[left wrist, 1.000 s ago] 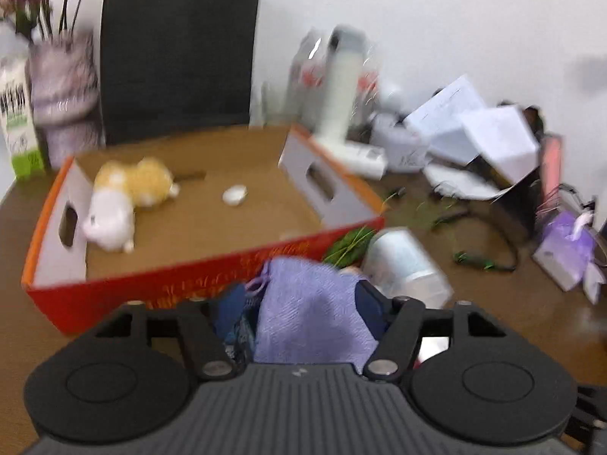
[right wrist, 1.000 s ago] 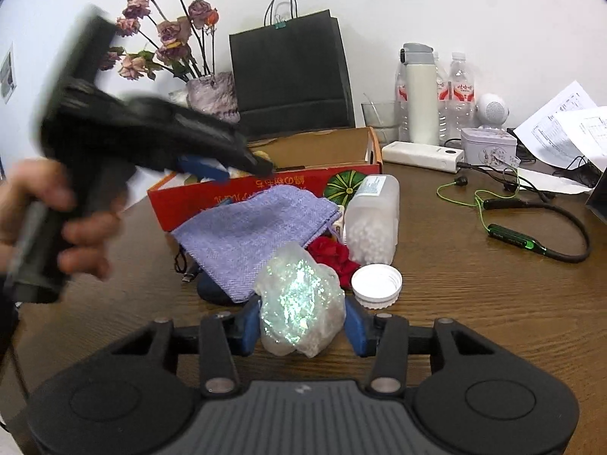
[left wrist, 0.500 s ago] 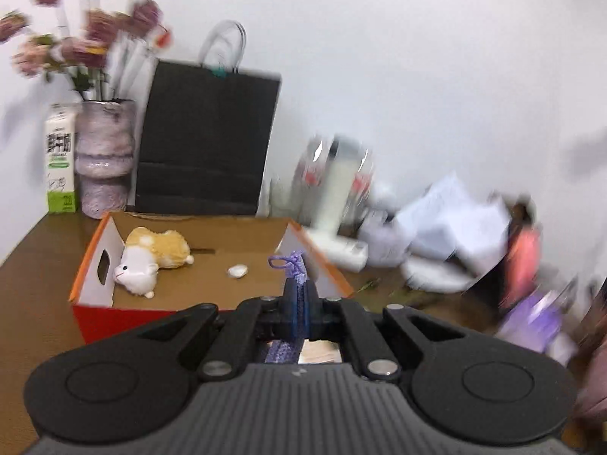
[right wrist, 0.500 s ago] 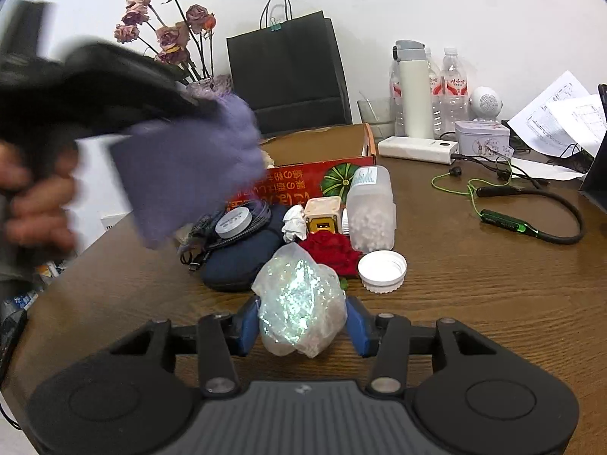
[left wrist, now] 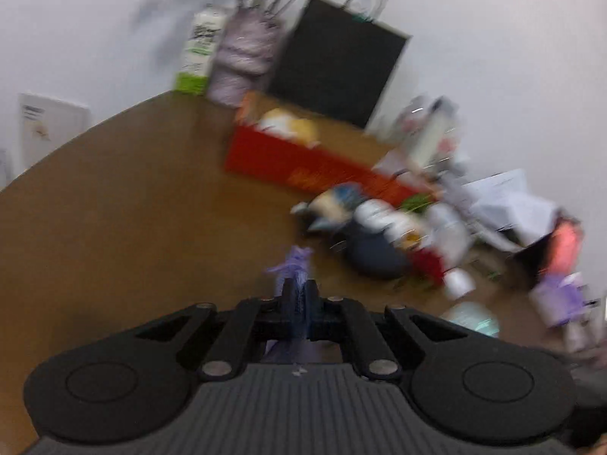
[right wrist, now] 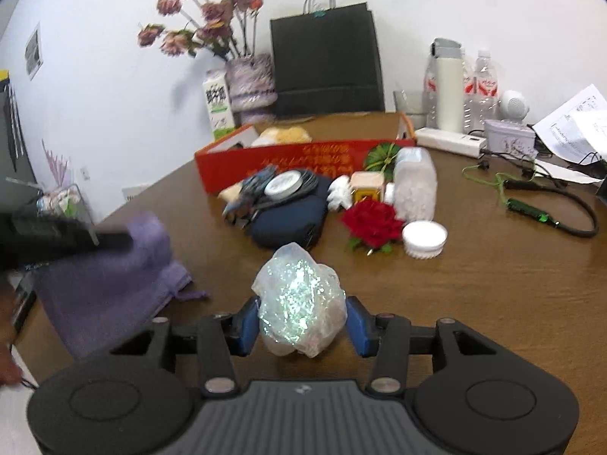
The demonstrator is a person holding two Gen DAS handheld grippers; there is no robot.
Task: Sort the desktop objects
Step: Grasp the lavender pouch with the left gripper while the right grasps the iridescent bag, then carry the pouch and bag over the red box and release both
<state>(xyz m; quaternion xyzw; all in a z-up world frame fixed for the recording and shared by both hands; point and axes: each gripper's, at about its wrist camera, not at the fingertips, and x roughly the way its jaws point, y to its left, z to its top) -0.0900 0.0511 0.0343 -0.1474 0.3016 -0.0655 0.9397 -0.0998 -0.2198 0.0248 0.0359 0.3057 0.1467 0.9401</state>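
My left gripper [left wrist: 299, 290] is shut on a purple cloth pouch [left wrist: 292, 265]; the right wrist view shows the pouch [right wrist: 110, 280] hanging from that gripper [right wrist: 110, 237] over the table's left edge. My right gripper [right wrist: 301, 326] is shut on a crumpled iridescent plastic wrap [right wrist: 299, 303] just above the table. An open red cardboard box [right wrist: 273, 163] with a plush toy [right wrist: 282, 134] inside stands behind a pile: navy case [right wrist: 292, 216], red rose [right wrist: 373, 220], white cap [right wrist: 424, 239], clear jar [right wrist: 413, 185].
A black paper bag [right wrist: 326, 64], flower vase [right wrist: 252, 83] and milk carton [right wrist: 218, 102] stand at the back. Bottles [right wrist: 449, 87], a power strip [right wrist: 449, 140], papers [right wrist: 576, 121] and a green-wired neckband earphone [right wrist: 531, 208] lie at the right. The left wrist view is blurred.
My left gripper lifted the purple pouch off the pile and swung it left and down to the table's left edge, uncovering the navy case. My right gripper still holds the wrap.
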